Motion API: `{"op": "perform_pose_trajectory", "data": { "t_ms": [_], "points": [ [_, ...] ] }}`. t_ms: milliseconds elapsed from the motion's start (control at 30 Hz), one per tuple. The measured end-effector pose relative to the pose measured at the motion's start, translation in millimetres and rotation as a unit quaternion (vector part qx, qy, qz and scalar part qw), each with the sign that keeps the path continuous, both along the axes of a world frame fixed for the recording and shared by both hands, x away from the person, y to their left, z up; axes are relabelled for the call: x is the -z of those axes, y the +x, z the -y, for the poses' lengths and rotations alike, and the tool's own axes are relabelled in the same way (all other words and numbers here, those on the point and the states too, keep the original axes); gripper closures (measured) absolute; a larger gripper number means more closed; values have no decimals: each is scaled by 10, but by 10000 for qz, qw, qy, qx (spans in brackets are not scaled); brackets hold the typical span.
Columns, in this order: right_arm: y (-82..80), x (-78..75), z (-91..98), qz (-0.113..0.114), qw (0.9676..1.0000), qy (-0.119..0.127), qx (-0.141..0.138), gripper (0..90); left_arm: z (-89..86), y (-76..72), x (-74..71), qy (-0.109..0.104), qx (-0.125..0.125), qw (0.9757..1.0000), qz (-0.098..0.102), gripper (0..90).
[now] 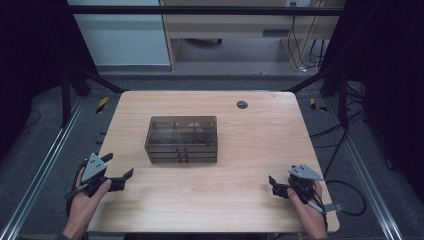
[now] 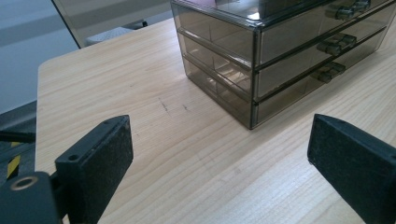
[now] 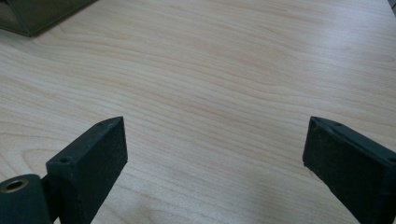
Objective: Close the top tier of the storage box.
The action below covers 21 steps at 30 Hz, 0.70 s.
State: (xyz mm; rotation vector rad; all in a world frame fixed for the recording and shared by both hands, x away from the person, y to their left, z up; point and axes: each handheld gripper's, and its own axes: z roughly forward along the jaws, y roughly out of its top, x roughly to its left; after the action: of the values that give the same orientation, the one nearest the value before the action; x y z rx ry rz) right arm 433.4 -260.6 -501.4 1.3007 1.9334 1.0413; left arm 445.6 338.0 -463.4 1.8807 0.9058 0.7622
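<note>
The drawer box (image 1: 182, 139) was seen mid-surface toward the far edge, untouched, with left gripper (image 1: 118, 176) and right gripper (image 1: 274, 186) near the near corners, jaws wide and empty; a reach to its drawer handles (image 2: 332, 43) was judged next.

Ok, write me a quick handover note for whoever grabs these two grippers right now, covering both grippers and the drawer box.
Left gripper: open, holding nothing, near the table's front left corner.
Right gripper: open, holding nothing, near the front right corner.
Smoky clear drawer box: mid-table, handles facing the person, apart from both grippers.
Done: nothing visible; all three drawers look closed.
Left: probably approach the box and work a drawer handle; the left gripper already points toward it.
</note>
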Motion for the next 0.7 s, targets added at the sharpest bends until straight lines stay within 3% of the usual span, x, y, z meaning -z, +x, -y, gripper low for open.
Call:
{"op": "perform_pose_trajectory", "data": {
  "t_ms": [467,700],
  "points": [
    [59,36,69,97,9998,95,128,69,-25,85,122,-161,-138,9996,178,67],
    [92,57,63,67,9998,102,162,71,9,113,182,-178,-154,9996,165,66]
  ]
}}
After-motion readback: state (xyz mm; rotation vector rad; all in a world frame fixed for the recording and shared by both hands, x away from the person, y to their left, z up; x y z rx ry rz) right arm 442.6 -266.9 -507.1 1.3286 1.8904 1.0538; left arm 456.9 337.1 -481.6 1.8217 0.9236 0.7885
